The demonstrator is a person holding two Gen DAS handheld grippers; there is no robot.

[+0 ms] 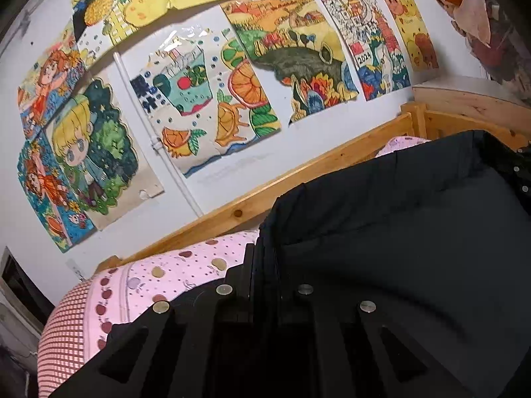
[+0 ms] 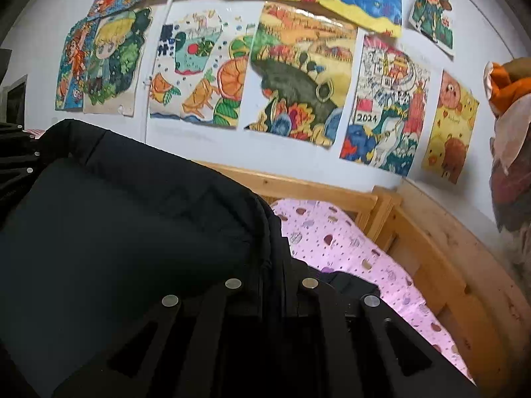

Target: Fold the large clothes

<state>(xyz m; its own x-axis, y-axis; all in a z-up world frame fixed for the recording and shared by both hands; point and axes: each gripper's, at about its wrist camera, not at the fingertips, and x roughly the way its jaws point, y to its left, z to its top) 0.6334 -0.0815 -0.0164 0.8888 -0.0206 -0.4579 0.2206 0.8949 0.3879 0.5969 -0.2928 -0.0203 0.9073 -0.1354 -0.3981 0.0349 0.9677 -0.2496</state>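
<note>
A large black garment hangs stretched between my two grippers, lifted above the bed. My left gripper is shut on the garment's left top edge. My right gripper is shut on its right top edge; the cloth spreads to the left in the right wrist view. The right gripper shows at the far right of the left wrist view, and the left gripper at the far left of the right wrist view. The garment's lower part is hidden.
A pink patterned bedsheet covers the bed below, inside a wooden bed frame. A pink checked pillow lies at left. Children's drawings cover the white wall behind. Plush toys hang at the right.
</note>
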